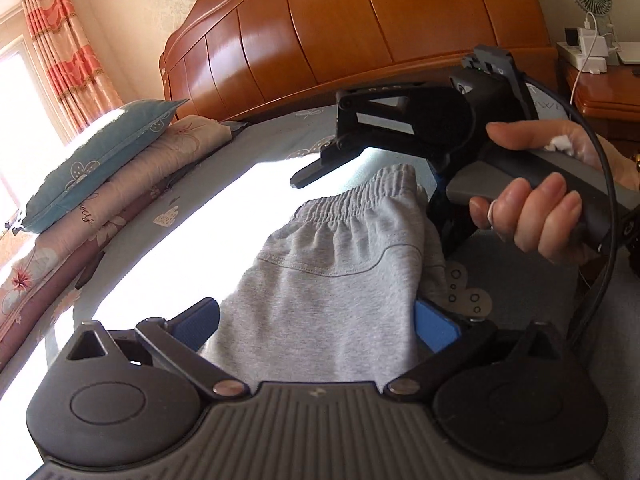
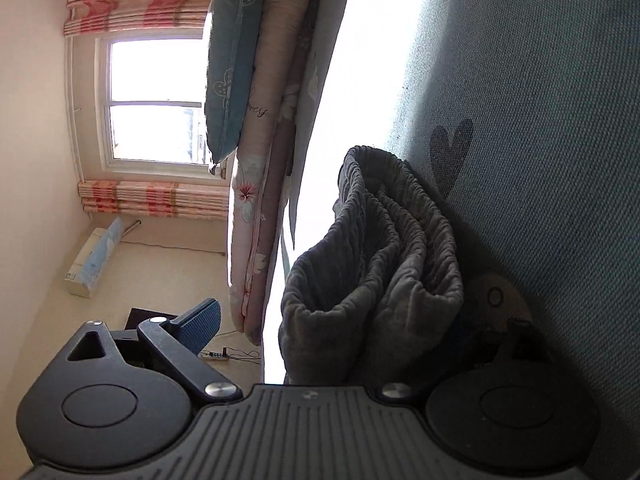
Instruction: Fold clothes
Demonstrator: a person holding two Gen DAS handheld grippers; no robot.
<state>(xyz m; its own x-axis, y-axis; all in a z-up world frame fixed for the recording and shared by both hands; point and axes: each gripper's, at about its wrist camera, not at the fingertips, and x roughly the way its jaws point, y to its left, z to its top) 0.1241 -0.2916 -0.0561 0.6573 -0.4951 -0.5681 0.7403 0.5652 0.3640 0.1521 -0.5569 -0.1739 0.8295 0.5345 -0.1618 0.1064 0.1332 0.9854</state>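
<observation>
Only "Lovely" in script on folded quilt [image 2: 260, 112].

Bed [image 1: 224, 184]: blue-grey sheet printed with hearts and pale flower shapes; a broad sunlit band crosses it beyond and left of the left gripper's fingers. Wooden headboard [image 1: 360, 32] at the far end.

On it:
- Grey shorts [image 1: 332, 268], elastic waistband away from the left gripper, cloth running back between its fingers; seen from the right gripper as a stack of folded layers straight ahead.
- Folded floral quilt [image 1: 100, 216], far left edge of the bed.
- Blue pillow [image 1: 100, 156], resting on top of the quilt.
</observation>
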